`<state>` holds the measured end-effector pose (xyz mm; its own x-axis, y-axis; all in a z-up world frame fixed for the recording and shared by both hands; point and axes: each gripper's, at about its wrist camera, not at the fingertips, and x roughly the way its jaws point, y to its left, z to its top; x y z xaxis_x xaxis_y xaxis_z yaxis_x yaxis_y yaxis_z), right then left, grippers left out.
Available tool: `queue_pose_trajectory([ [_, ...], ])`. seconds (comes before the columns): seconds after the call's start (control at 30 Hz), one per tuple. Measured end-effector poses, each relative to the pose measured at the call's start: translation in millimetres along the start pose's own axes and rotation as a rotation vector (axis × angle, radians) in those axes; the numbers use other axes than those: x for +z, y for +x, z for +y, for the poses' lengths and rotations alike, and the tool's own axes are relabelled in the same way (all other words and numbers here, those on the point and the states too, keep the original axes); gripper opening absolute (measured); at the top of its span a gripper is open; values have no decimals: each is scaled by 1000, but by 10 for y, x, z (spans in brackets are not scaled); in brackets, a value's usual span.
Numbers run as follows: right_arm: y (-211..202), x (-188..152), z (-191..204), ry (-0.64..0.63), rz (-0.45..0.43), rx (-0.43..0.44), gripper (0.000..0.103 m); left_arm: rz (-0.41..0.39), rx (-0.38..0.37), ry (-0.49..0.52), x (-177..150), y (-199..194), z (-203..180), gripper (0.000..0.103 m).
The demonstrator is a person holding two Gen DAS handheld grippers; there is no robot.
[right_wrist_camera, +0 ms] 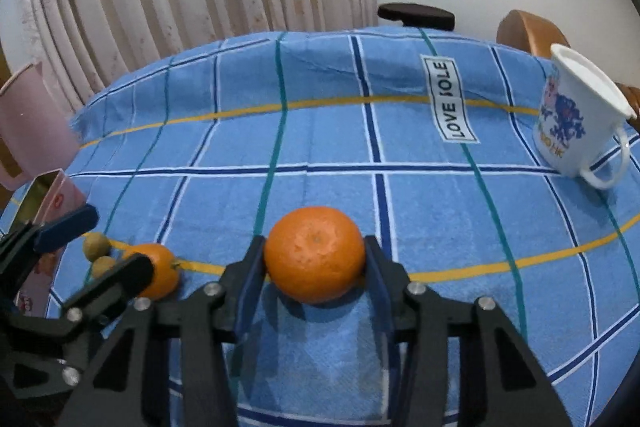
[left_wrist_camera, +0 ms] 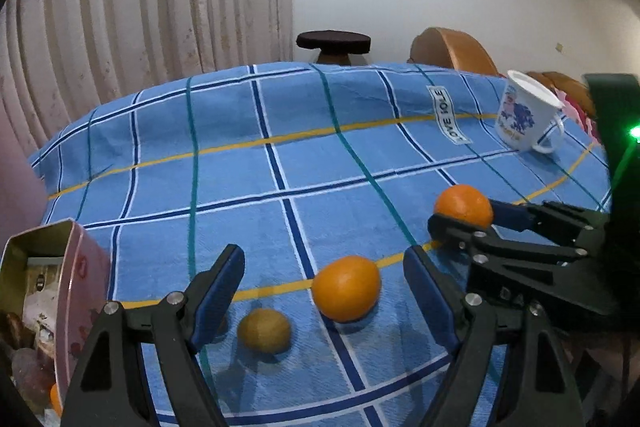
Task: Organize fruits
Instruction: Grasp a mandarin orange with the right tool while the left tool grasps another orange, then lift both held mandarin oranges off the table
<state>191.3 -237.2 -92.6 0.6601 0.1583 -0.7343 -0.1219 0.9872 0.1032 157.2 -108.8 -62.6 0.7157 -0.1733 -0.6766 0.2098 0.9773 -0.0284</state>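
Note:
A large orange (right_wrist_camera: 315, 254) rests on the blue checked cloth (right_wrist_camera: 320, 131). My right gripper (right_wrist_camera: 314, 247) is shut on it, one pad against each side. From the left wrist view the same orange (left_wrist_camera: 464, 205) shows at the right, inside the right gripper (left_wrist_camera: 466, 217). My left gripper (left_wrist_camera: 324, 257) is open and low over the cloth. A second orange (left_wrist_camera: 346, 287) and a small brown fruit (left_wrist_camera: 264, 330) lie between its fingers, touching neither. In the right wrist view, the left gripper (right_wrist_camera: 108, 243) straddles two small brown fruits (right_wrist_camera: 96, 245) and that second orange (right_wrist_camera: 158, 275).
An open pink tin (left_wrist_camera: 76, 279) holding several items stands at the left edge. A white printed mug (right_wrist_camera: 576, 119) sits at the far right and a pink jug (right_wrist_camera: 28, 123) at the far left. Beyond the table are a dark stool (left_wrist_camera: 333, 43), a wooden chair (left_wrist_camera: 452, 51) and curtains.

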Motion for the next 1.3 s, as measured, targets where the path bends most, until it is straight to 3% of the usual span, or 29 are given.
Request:
queue_pose_trajectory([
  [0.1,-124,-87,33,1,-28,3,50,31,-23,-1,-31,64,13,62],
  [0.27,-230,-114,50,7,-72,-30,50,49,-51,-2,-44,111,16,56],
  [0.37,-221,-105,46,10,-69,-20,50,71,-80,7,-52,149,-2,41],
  [0.57,-260,-114,23,21,-89,6,50,61,-88,3,-56,118,-1,40],
  [1.3,-510,-189,91,-7,-206,39,50,-100,-32,1,-93,-208,45,40],
])
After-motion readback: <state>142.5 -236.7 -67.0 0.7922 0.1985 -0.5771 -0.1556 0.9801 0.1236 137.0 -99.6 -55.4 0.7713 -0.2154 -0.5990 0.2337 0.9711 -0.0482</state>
